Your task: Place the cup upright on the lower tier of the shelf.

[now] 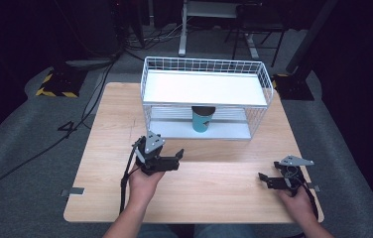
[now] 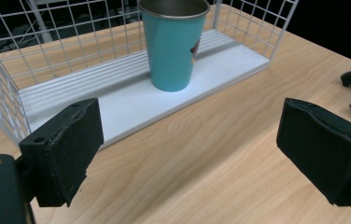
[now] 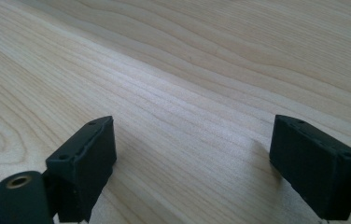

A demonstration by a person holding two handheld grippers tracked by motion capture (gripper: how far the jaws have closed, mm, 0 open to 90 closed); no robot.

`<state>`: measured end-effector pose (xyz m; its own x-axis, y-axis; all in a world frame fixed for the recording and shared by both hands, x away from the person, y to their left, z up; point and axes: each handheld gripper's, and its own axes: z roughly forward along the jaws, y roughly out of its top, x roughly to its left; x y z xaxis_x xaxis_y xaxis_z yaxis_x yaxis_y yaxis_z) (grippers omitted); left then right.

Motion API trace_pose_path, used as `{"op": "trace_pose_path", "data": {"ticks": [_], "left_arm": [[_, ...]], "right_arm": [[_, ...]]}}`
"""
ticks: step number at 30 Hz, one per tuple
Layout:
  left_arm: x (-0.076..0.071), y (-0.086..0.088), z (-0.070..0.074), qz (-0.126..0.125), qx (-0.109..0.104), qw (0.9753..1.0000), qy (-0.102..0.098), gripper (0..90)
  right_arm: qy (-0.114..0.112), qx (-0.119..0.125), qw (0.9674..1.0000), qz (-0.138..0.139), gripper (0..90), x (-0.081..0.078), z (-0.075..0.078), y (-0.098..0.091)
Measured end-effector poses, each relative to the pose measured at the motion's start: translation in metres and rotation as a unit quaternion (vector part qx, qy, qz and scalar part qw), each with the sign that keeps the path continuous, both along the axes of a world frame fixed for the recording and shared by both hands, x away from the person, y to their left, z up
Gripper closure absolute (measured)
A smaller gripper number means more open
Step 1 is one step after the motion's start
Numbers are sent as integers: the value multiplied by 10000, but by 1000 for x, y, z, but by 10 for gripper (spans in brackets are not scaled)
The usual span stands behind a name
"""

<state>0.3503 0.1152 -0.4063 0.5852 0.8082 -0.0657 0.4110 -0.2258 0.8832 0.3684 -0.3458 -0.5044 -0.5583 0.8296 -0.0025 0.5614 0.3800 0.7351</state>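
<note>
The left gripper (image 2: 190, 154) has its jaws wide apart over the tabletop (image 2: 220, 158); the cup (image 2: 172, 42) stands upright ahead of them, on the rack's (image 2: 117, 100) lower shelf. The right gripper (image 3: 206, 163) is spread wide too, holding nothing.

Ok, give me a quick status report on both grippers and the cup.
Left gripper open, empty. Right gripper open, empty. Teal cup upright on rack lower shelf. Nothing between left gripper and cup.
</note>
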Motion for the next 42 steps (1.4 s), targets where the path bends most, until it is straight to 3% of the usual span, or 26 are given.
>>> {"op": "trace_pose_path", "data": {"ticks": [7, 10, 18, 20, 22, 23, 27, 32, 34, 38, 42], "left_arm": [[-16, 15, -1, -285, 165, 9994, 140, 80], [-22, 23, -3, -373, 103, 9990, 241, 70], [-42, 45, -16, -418, 175, 9984, 332, 67], [-47, 51, -24, -332, 14, 9991, 264, 69], [-48, 53, -27, -460, 112, 9979, 445, 69], [-49, 56, -29, -409, 208, 9980, 437, 69], [-53, 60, -41, -315, 130, 9976, 604, 70], [-52, 62, -57, -288, 312, 9955, 852, 70], [-52, 61, -65, -295, 479, 9939, 949, 70], [-51, 61, -74, -298, 657, 9917, 1063, 70], [-50, 60, -81, -292, 706, 9905, 1143, 70]], "right_arm": [[-1, -2, 10000, 1, 150, 0, 0, 0], [0, -2, 10000, 1, 150, 0, 0, 0], [-1, -2, 10000, 1, 150, 0, 0, 0], [-1, -2, 10000, 1, 151, 0, 0, 0], [-2, -3, 10000, 1, 150, 0, 0, 0], [-2, -3, 10000, 1, 150, 0, 0, 0], [-3, -4, 10000, 2, 151, 0, 0, 0], [-2, -2, 10000, 1, 151, 0, 0, 0], [-2, -3, 10000, 2, 151, 0, 0, 0], [-1, -3, 10000, 1, 151, 0, 0, 0], [-2, -2, 10000, 1, 151, 0, 0, 0]]}}
